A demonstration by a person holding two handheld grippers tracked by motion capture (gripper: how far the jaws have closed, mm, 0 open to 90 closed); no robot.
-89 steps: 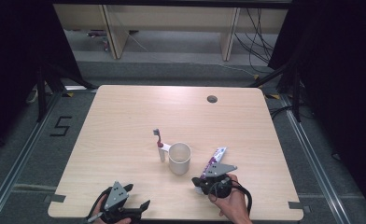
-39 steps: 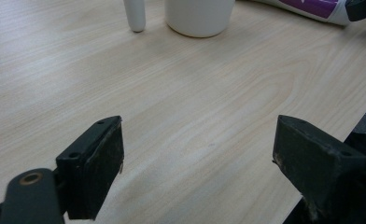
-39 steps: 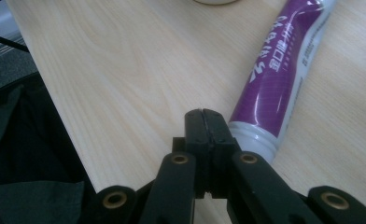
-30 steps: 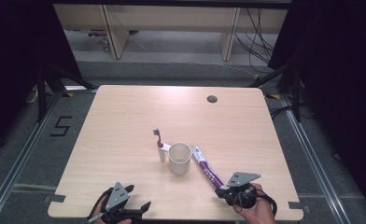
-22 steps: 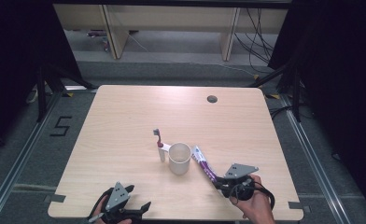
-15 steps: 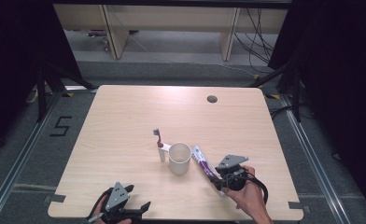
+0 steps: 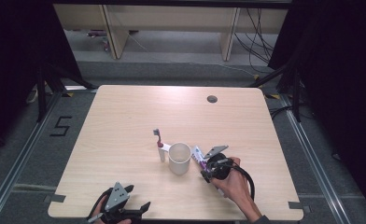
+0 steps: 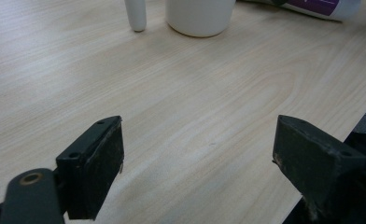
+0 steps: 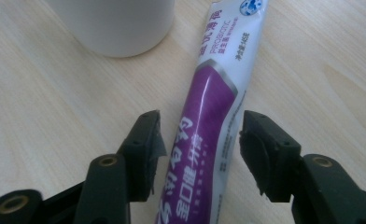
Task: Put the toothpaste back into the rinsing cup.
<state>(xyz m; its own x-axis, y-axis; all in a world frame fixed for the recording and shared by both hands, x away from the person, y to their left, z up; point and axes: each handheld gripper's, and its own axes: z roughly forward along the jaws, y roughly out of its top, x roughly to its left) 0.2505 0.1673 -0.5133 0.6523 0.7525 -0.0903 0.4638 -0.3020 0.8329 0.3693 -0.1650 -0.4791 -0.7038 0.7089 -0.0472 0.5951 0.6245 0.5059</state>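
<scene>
The right gripper (image 7: 208,164) sits low over the toothpaste tube (image 9: 214,112), just right of the white cup (image 7: 179,157). Its jaws have just been opening, and they stand apart now, one on either side of the purple part of the tube, a thin gap showing at each pad, so nothing is pinched. The tube lies flat on the wooden table (image 7: 125,116), its white printed end running up past the foot of the cup, close beside it; from here I cannot tell if they touch. On the cup's other side a toothbrush (image 7: 158,144) stands upright, bristle head on top, right beside the cup. Down at the near edge of the table the left gripper (image 8: 197,161) rests with jaws spread wide over bare wood, well apart from the cup.
</scene>
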